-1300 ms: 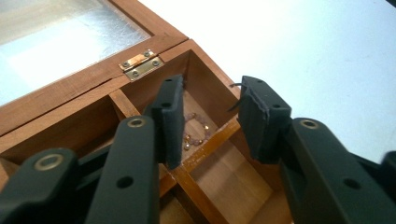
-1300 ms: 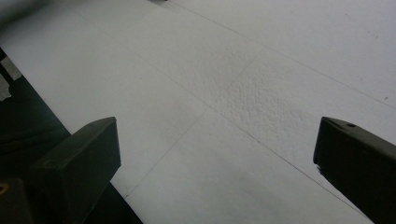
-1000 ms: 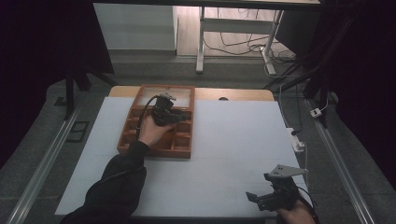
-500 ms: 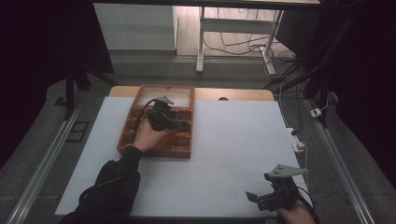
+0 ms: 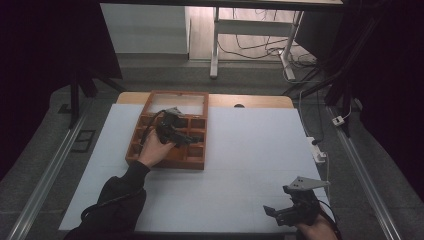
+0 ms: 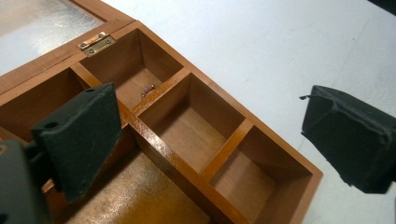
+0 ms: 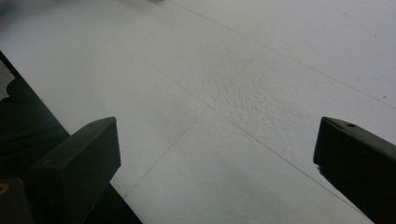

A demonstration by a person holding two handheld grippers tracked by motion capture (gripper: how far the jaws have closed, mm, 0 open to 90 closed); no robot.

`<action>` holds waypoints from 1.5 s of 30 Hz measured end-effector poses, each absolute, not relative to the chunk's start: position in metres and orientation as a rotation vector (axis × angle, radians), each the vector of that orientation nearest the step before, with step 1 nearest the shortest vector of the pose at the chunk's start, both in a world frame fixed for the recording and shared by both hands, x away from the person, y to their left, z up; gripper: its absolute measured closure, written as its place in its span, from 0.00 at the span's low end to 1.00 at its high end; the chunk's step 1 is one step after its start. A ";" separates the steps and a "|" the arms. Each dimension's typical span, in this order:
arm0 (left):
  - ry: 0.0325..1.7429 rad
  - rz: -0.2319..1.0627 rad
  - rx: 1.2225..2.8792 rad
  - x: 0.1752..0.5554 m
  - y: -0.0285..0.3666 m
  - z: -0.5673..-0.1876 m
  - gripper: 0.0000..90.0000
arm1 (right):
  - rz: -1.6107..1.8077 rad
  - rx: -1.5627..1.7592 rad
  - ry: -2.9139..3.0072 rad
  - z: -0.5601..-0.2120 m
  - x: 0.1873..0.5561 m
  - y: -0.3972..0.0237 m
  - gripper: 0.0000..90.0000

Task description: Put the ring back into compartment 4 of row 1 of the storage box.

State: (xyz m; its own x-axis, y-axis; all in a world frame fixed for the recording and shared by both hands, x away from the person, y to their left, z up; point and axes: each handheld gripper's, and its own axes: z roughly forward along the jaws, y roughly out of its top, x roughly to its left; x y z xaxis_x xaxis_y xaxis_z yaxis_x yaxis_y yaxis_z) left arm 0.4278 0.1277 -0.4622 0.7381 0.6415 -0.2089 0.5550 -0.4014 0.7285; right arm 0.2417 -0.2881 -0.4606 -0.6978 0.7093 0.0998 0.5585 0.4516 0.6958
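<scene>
My left gripper (image 5: pixel 186 141) hangs over the wooden compartment box (image 5: pixel 196 162) near the far left of the white table (image 5: pixel 250 165), and its jaws stand wide apart with nothing between them. In the left gripper view they straddle the row of small cells along the box's right wall. The thing I take to be my target is a small beaded piece (image 6: pixel 147 90), reddish and curved, lying on the floor of the corner cell next to the brass hinge (image 6: pixel 96 40); it is too small and dim for me to say whether it is a bracelet, a chain or a clasp. The two nearer cells in that row look empty. My right gripper (image 5: pixel 278 214) rests low at the near right corner of the table, well apart from the box, its jaws also spread and holding nothing, with bare white sheet beneath them. The risks, as I judge them: the cell is narrow and deep, so jaws this wide could strike the dividers or the hinged lid (image 5: pixel 178 102) lying open behind, and shove the whole box across the smooth sheet, since my other hand is not bracing it. A thin, loose piece lying flat may also slip out of blunt pads or be pushed into a corner. I can read no brand, label or writing anywhere on the box, the table or the grippers.
</scene>
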 end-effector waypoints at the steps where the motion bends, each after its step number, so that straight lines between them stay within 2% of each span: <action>1: 0.898 0.121 2.095 0.427 0.129 -0.462 0.03 | 1.077 1.105 2.495 -0.460 0.242 -0.288 0.00; 4: 0.892 0.091 2.077 0.424 0.132 -0.461 0.00 | 1.074 1.102 2.495 -0.460 0.241 -0.288 0.00; 12: 0.854 0.055 2.062 0.410 0.137 -0.457 0.00 | 1.076 1.103 2.492 -0.460 0.241 -0.288 0.00; 45: 0.844 0.050 2.051 0.358 0.167 -0.450 0.00 | 1.080 1.103 2.489 -0.460 0.241 -0.288 0.00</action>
